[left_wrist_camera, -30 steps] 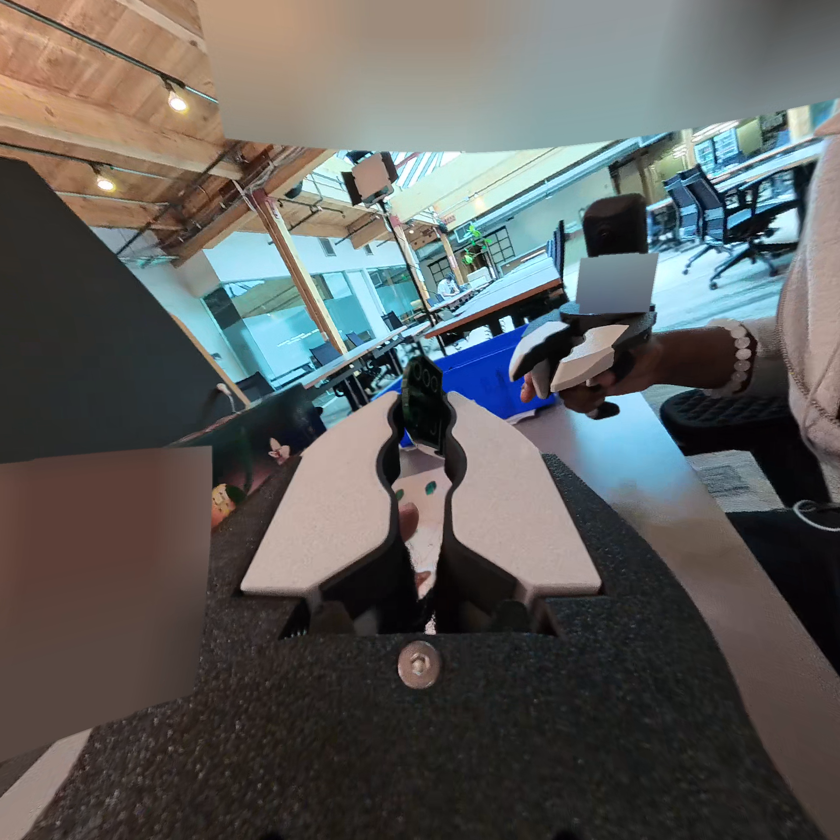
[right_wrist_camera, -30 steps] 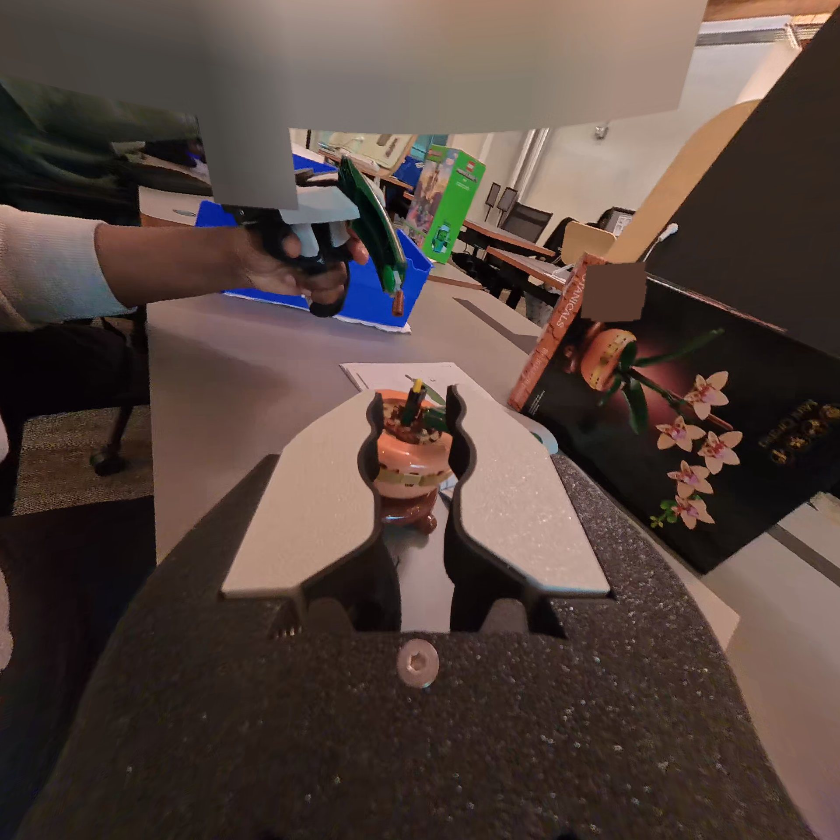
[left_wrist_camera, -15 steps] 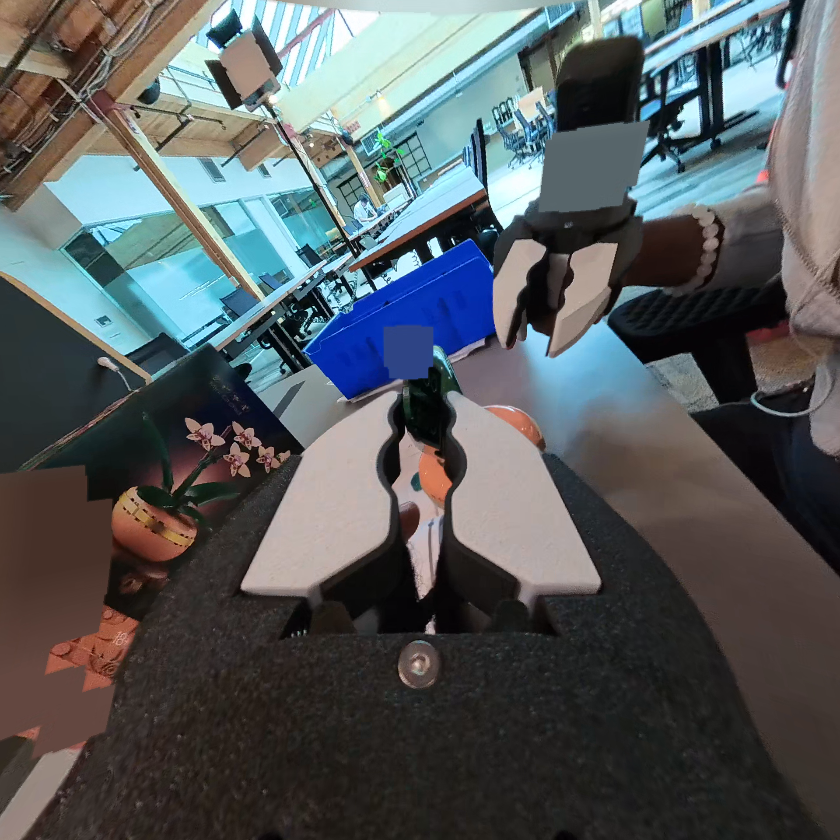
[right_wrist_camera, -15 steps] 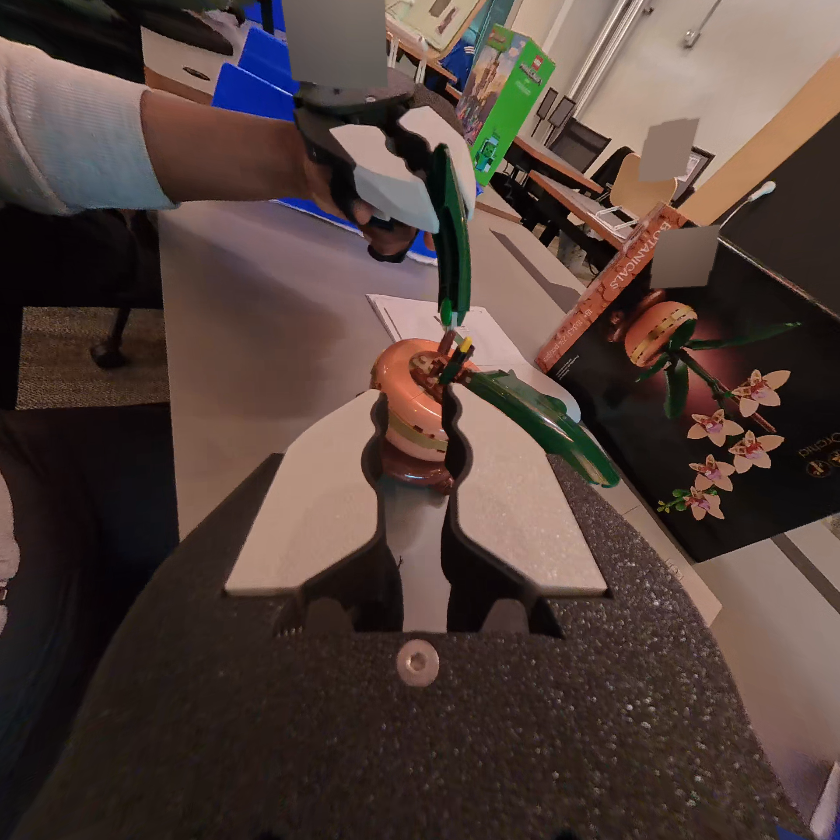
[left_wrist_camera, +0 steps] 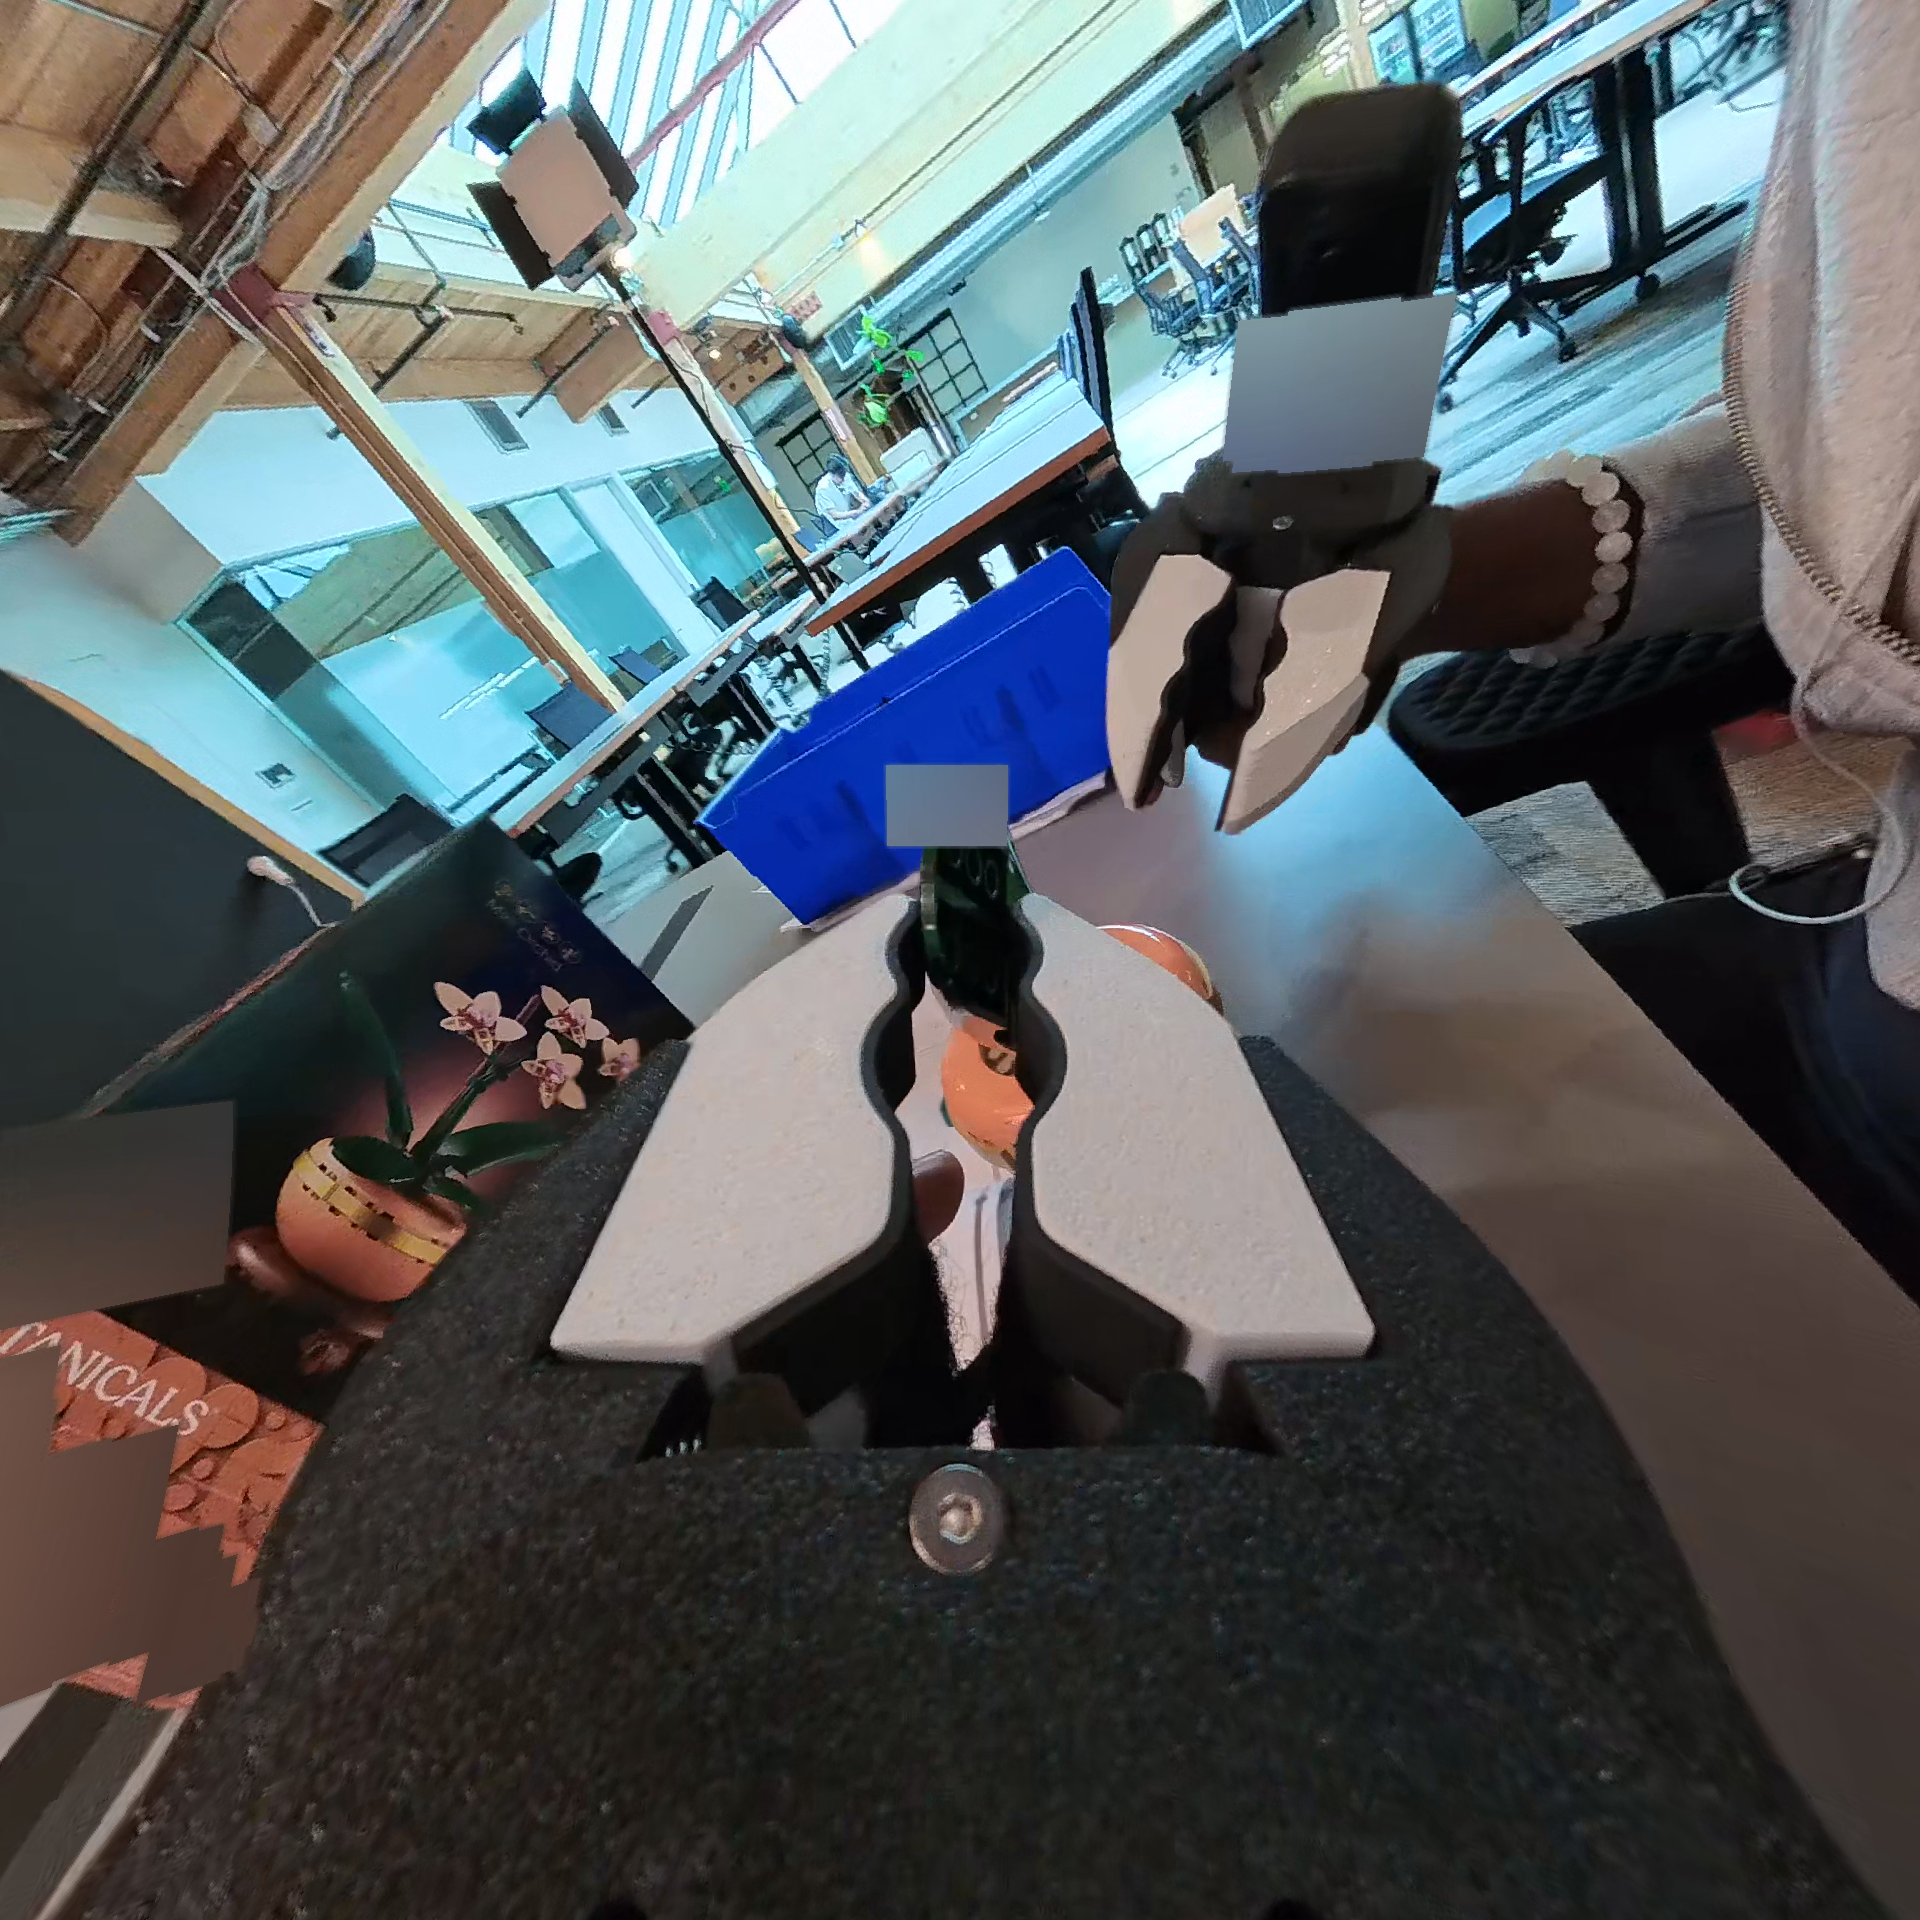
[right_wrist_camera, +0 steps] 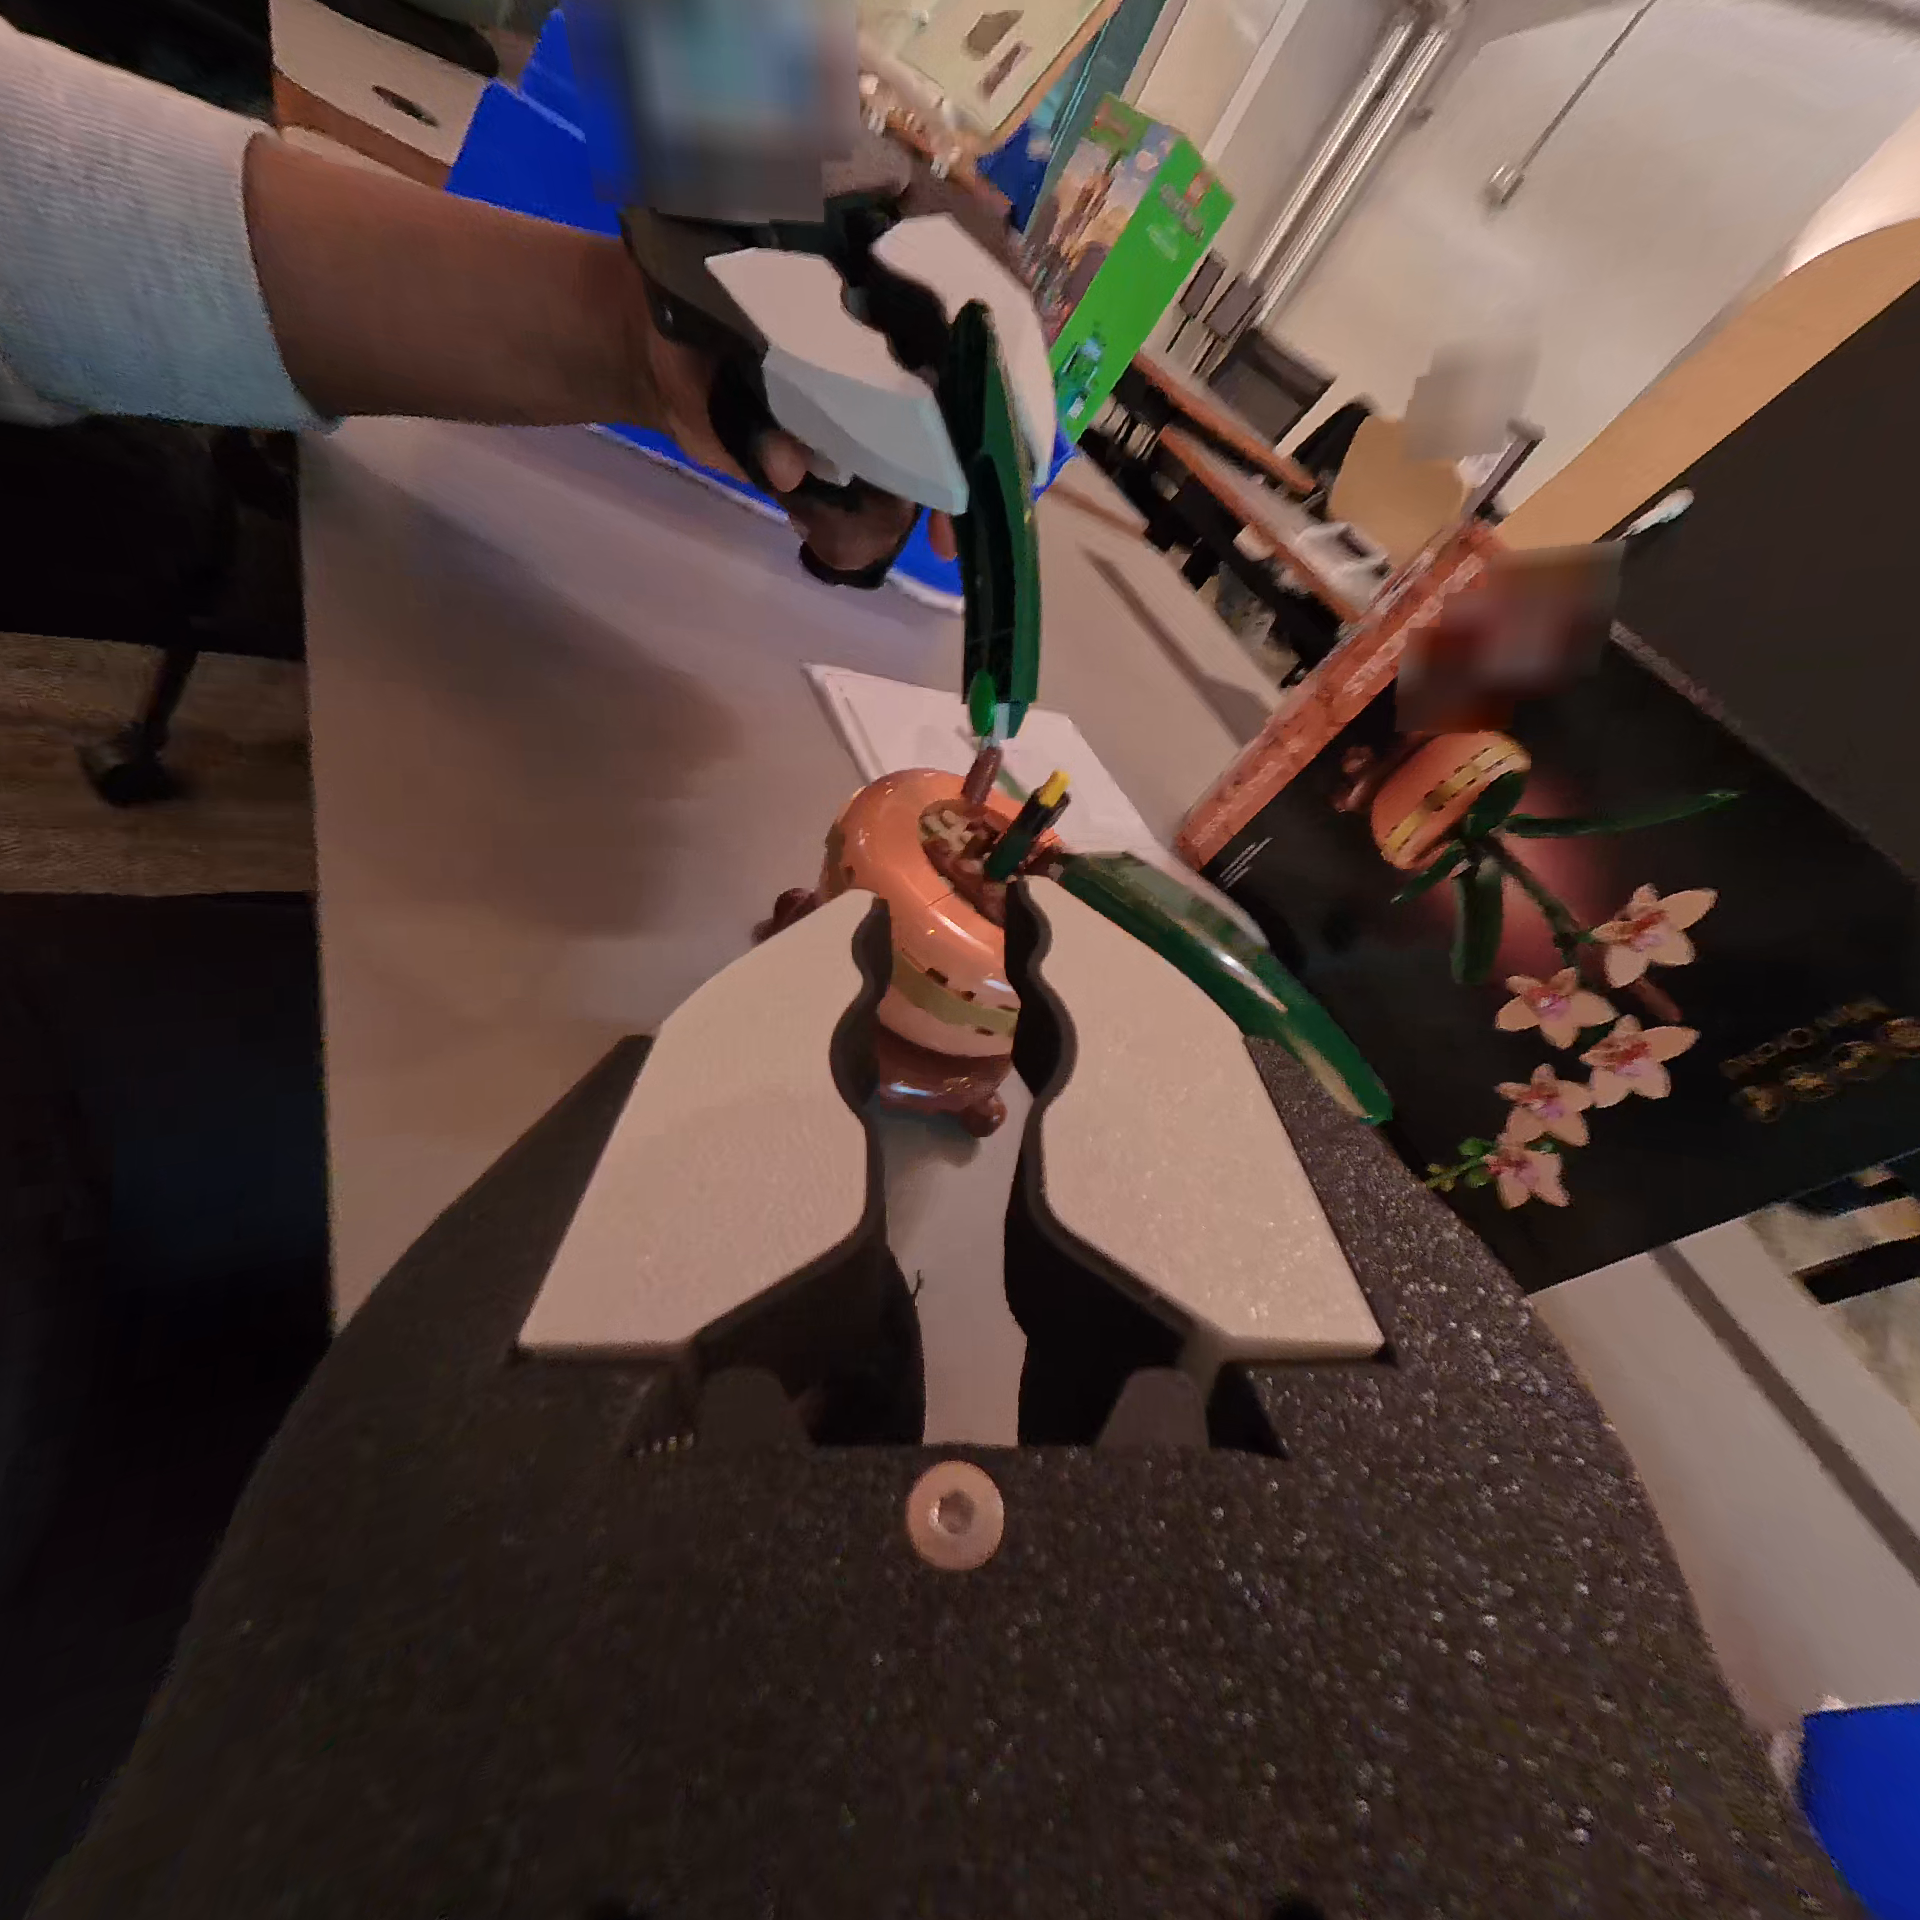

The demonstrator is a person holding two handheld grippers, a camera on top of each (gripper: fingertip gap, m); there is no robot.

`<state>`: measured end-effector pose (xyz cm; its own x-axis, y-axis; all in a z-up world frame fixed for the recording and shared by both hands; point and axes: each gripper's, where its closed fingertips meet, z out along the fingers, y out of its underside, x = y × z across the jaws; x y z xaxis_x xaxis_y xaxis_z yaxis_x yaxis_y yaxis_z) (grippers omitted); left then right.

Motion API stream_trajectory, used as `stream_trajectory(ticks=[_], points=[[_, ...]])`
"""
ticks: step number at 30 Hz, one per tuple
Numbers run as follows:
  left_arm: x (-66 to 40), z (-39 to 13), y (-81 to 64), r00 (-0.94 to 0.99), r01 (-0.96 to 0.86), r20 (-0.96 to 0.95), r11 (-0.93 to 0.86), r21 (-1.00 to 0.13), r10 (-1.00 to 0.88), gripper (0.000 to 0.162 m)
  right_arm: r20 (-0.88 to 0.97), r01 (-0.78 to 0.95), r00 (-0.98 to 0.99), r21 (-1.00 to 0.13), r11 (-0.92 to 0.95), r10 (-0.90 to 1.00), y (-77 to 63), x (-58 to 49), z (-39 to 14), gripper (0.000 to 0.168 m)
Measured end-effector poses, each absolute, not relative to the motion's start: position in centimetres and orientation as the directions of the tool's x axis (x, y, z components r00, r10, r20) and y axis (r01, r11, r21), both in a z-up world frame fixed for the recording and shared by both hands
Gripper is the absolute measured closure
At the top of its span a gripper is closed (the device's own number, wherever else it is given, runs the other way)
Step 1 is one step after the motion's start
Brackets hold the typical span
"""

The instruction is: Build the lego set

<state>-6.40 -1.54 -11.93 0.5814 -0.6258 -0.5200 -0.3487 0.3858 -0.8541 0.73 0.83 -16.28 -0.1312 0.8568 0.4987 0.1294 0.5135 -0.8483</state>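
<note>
The left tool (left_wrist_camera: 971, 940) is clamped tight on a long dark green leaf piece (right_wrist_camera: 1000, 520); in the left wrist view only the leaf's upper end shows, pinched between the pale fingertips at centre frame. From the right wrist view the same left tool (right_wrist_camera: 961, 416) sits in the upper middle, a bare hand (right_wrist_camera: 831, 488) gripping its handle, and the leaf hangs almost straight down from it. The leaf's lower tip, with a small white and brown peg, is right at the top opening of the orange pot (right_wrist_camera: 935, 914); whether it is seated there I cannot tell.

The right tool (right_wrist_camera: 940, 920) is partly open, its two pale fingers (right_wrist_camera: 1164, 1122) either side of the pot, which stands on its brown base on the grey worktop (right_wrist_camera: 499, 748). Whether the fingers press on the pot I cannot tell. In the left wrist view the right tool (left_wrist_camera: 1184, 800) shows at upper right with a gap between its tips.

A second green leaf (right_wrist_camera: 1216, 966) already sticks out of the pot toward the right of the frame, beside a short green stem with a yellow tip (right_wrist_camera: 1029, 821). A white booklet (right_wrist_camera: 904, 717) lies behind the pot. The dark set box (right_wrist_camera: 1621, 997) with printed orchids stands at the right, and a blue bin (left_wrist_camera: 914, 748) sits farther back on the worktop.
</note>
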Motion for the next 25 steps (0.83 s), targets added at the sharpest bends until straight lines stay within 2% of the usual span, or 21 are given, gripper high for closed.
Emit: stream_trajectory(ticks=[3,5,8,16,21,25], points=[[-6.4,-11.7,-2.0,0.606,-0.336,-0.532,0.416,-0.845,-0.591,0.149,0.539,-0.058,0.000,-0.841,0.538,0.842,1.7,1.1,-14.4,0.148],[-6.6,-11.4,-2.1,0.627,-0.317,-0.528,0.432,-0.844,-0.572,0.149,0.491,-0.165,0.088,-0.851,0.499,0.867,3.0,1.6,-13.6,0.149],[-6.5,-11.7,-2.0,0.616,-0.333,-0.530,0.417,-0.846,-0.583,0.148,0.377,-0.235,0.136,-0.886,0.399,0.916,5.1,2.2,-13.6,0.151],[-7.9,-10.8,-2.3,0.675,-0.281,-0.498,0.435,-0.855,-0.544,0.149,0.296,-0.228,0.127,-0.920,0.318,0.947,7.1,2.7,-13.5,0.154],[-9.6,-10.9,-1.8,0.722,-0.247,-0.449,0.410,-0.878,-0.527,0.149,0.008,-0.127,0.032,-0.992,0.012,0.999,9.8,1.6,-14.5,0.157],[-10.5,-11.1,-1.7,0.732,-0.256,-0.443,0.393,-0.883,-0.517,0.149,-0.075,-0.073,0.030,-0.995,-0.072,0.997,10.6,1.1,-15.3,0.157]])
